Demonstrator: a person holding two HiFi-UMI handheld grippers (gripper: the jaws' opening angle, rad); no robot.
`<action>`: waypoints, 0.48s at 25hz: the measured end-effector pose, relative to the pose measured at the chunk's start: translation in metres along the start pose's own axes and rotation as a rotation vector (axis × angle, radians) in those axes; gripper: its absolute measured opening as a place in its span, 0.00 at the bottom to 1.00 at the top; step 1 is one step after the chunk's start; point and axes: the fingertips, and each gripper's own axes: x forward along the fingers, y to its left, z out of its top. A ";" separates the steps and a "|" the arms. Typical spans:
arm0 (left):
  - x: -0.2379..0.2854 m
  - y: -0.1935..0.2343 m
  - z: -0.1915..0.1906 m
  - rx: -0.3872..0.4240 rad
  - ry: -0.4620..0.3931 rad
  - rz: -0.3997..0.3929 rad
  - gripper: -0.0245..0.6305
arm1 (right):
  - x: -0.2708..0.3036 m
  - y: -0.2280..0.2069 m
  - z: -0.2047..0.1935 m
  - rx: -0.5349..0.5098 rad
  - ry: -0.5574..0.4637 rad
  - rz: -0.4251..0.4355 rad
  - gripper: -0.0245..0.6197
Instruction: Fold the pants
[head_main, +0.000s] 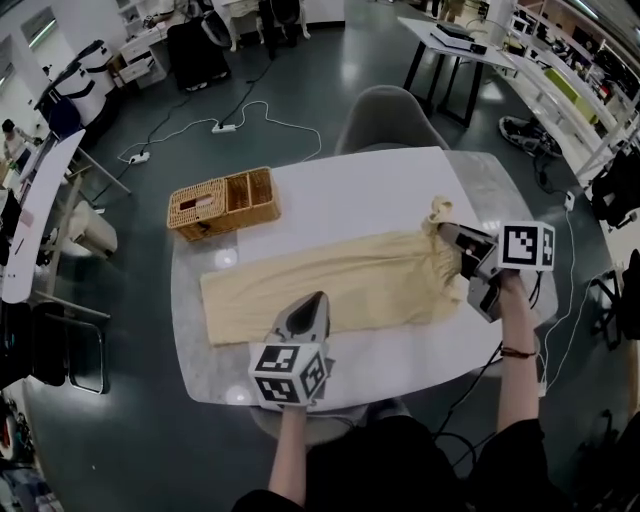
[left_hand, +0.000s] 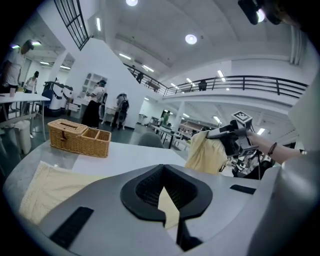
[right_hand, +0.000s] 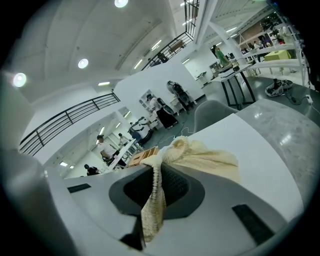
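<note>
Pale yellow pants (head_main: 330, 280) lie stretched lengthwise across the white table (head_main: 350, 185), leg ends at the left and waistband at the right. My left gripper (head_main: 318, 298) is at the near long edge of the pants. In the left gripper view it (left_hand: 167, 200) is shut, with a wedge of the yellow cloth (left_hand: 169, 207) pinched between the jaws. My right gripper (head_main: 447, 232) is at the table's right end, shut on the gathered waistband (right_hand: 152, 200). The waistband (left_hand: 206, 152) is lifted a little off the table. The elastic edge (right_hand: 177, 147) bunches just past the jaws.
A wicker basket (head_main: 225, 203) with compartments stands at the table's far left, close to the pants. A grey chair (head_main: 390, 120) sits behind the far edge. Cables (head_main: 225, 125) run over the floor beyond. Other tables and people are far off.
</note>
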 end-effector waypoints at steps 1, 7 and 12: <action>-0.002 -0.002 0.001 -0.001 -0.005 0.004 0.05 | 0.001 0.003 0.000 0.000 0.001 0.007 0.09; -0.021 -0.009 0.011 0.003 -0.043 0.053 0.05 | 0.011 0.026 -0.006 -0.007 0.022 0.087 0.09; -0.040 -0.023 0.017 0.014 -0.051 0.121 0.05 | 0.009 0.037 -0.001 -0.023 0.037 0.155 0.09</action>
